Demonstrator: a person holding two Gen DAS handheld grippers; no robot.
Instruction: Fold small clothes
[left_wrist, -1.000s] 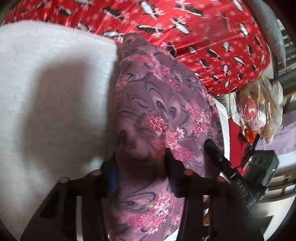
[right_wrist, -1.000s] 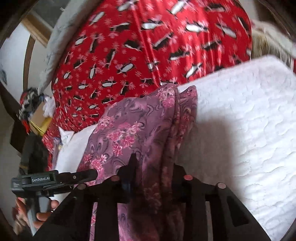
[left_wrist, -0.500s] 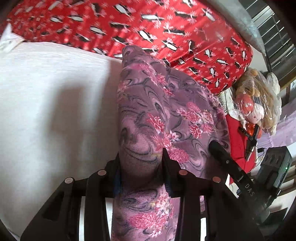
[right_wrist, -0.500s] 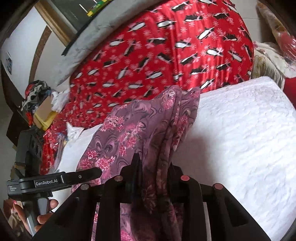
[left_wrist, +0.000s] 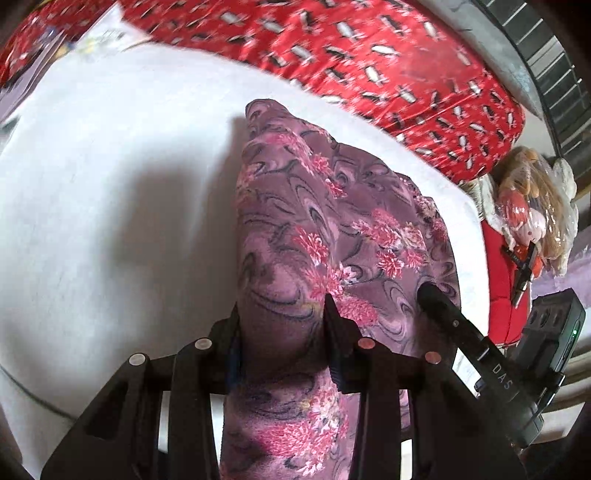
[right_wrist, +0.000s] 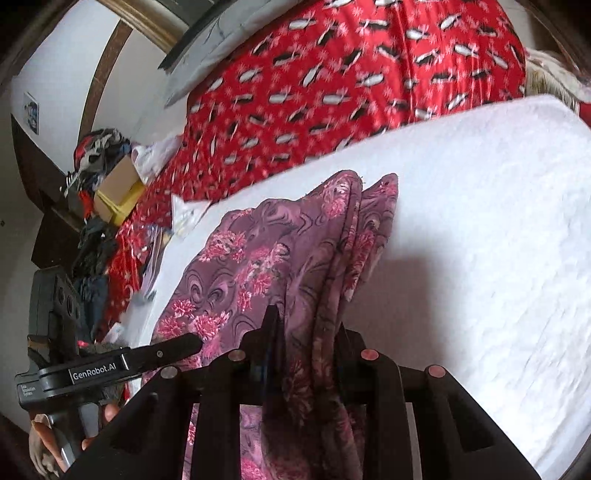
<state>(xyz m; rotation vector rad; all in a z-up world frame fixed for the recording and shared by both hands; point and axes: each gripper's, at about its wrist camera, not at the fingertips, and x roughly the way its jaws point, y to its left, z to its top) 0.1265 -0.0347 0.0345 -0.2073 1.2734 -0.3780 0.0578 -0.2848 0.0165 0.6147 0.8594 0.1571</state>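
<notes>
Tongs first: left tongs (left_wrist: 282, 314) are pinched on one near corner of the cloth (left_wrist: 332, 221), right tongs (right_wrist: 306, 325) pinched on a bunched stack of layers at the other near corner, so the near edge hangs lifted between them. The far part of the cloth trails down onto the white pad (right_wrist: 480, 221), towards the pad's far edge, with the red bedspread (right_wrist: 332, 74) beyond.

That cloth looks thin, light and floppy, a bit slick by its sheen; it drapes and creases wherever it isn't held. Best gripped right where it is, at the corners, through all the layers, since a shallow bite could let one layer slip out.

Against a second back: both views have pulled away, more white pad shows around and beyond the cloth, and its far tip now lies well short of the bedspread instead of overlapping it. Grips unchanged.
</notes>
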